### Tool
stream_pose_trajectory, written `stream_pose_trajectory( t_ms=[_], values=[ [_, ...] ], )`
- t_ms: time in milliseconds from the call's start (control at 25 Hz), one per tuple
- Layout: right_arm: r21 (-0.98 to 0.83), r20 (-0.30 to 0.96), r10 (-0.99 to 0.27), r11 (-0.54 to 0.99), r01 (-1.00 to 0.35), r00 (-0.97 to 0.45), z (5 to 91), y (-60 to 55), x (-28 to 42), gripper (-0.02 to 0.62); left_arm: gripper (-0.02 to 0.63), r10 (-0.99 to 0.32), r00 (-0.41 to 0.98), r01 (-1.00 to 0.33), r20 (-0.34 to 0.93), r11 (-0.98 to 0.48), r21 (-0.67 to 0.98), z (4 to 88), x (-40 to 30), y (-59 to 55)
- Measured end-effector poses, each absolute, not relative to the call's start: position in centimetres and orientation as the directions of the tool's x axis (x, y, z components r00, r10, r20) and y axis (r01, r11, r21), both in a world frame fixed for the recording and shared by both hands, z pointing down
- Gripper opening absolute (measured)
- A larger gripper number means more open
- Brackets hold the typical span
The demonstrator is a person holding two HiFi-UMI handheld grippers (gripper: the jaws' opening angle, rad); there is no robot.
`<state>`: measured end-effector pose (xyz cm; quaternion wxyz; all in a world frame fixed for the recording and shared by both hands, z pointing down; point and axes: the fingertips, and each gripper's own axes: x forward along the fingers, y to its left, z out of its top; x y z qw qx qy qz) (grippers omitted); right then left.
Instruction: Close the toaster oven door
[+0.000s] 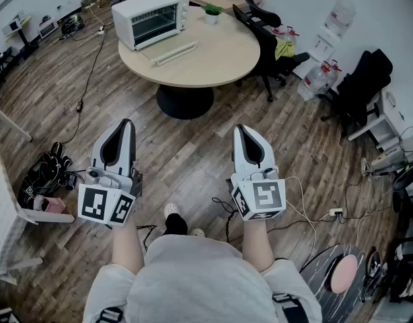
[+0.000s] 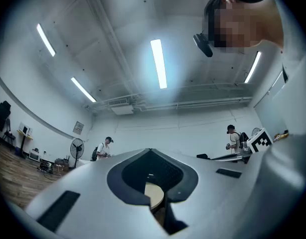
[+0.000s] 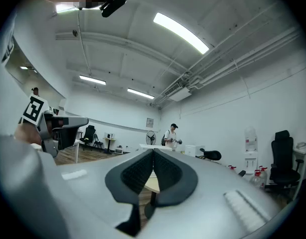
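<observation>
The white toaster oven (image 1: 153, 15) sits at the upper left of the frame, on the far left edge of a round pale tabletop (image 1: 223, 56). Its door (image 1: 167, 47) is dropped open and lies flat in front of it, handle bar toward the camera. Any print on the oven's front is too small to read. A small potted plant (image 1: 212, 12) stands just right of the oven, and a black office chair (image 1: 264, 29) is pulled up at the tabletop's right side. Both tools are low in the frame, well apart from the oven, over the wooden floor (image 1: 193, 160). The left hand-held gripper (image 1: 128, 122) has its jaws drawn together at the tips with nothing between them. The right hand-held gripper (image 1: 241, 127) is likewise closed, pads pressed face to face and empty. Each carries a marker cube (image 1: 105, 206) bearing black-and-white square patterns, with no letters on them. A framed notice on the far wall in the gripper views is too small to read.
</observation>
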<state>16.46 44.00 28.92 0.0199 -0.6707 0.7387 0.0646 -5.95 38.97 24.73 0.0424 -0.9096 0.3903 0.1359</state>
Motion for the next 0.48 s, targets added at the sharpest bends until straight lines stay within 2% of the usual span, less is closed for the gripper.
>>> stream_pose_trajectory(
  t_ms=[480],
  values=[
    [0.055, -0.136, -0.988, 0.072, -0.996, -0.079, 28.7, 42.7, 18.2, 0.011, 0.006, -0.679, 0.676, -0.704, -0.286, -0.709, 0.018, 24.3, -4.1, 37.4]
  ],
)
